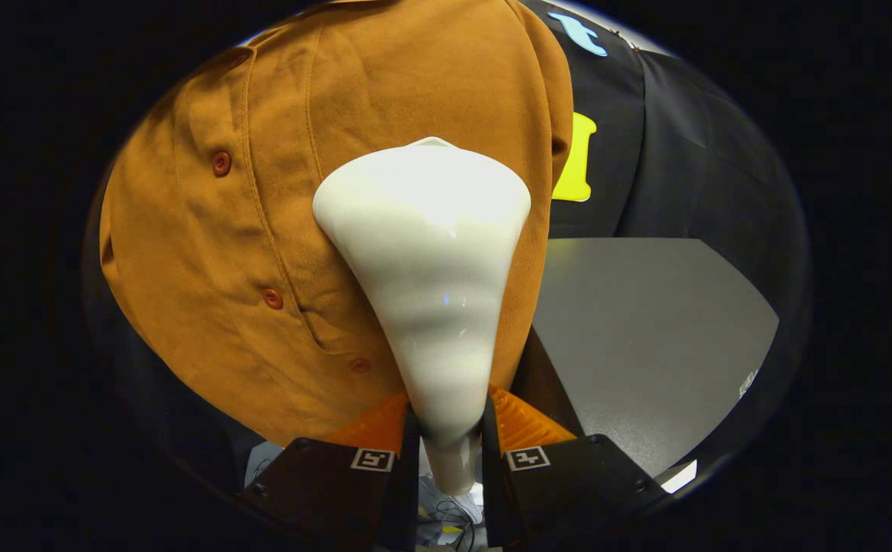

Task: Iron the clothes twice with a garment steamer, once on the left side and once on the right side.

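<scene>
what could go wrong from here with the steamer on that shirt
The gripper holds the white steamer head only at its narrow neck, so the wide head could twist or slip between the fingers. The head sits by the right edge of the brown shirt, so a stroke might run off the fabric onto the black cloth wall. The row of buttons and the placket seam could snag the head.

Your one camera rides on the gripper [450,429] and looks forward along its two fingers, which clamp the narrow neck of the steamer [424,268] between them. You are very close: the steamer head spreads just ahead, pressed toward the shirt [262,230] beyond, with a grey table [645,322] off to the right.
</scene>
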The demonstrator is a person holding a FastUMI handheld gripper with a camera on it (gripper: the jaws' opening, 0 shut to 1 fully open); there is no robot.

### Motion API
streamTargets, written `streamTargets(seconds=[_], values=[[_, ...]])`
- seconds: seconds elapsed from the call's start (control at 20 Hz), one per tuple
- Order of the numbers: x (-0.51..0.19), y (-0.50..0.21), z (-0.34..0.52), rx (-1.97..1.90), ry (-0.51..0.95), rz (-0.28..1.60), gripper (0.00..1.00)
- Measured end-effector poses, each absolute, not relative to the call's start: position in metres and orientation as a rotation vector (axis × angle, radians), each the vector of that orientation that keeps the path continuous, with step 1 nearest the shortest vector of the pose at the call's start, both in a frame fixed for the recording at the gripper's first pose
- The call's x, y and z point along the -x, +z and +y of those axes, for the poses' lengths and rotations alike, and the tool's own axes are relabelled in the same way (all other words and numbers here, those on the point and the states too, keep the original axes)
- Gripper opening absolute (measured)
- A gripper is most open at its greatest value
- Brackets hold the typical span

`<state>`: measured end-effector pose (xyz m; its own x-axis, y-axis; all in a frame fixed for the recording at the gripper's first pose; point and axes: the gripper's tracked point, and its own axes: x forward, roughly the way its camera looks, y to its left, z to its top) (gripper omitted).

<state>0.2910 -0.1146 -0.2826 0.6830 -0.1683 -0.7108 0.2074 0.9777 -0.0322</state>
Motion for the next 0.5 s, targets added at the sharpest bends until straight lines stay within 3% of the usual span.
streamTargets(seconds=[0.5], values=[[-0.274, -0.321, -0.12, -0.116, -0.216, 0.906, 0.38]])
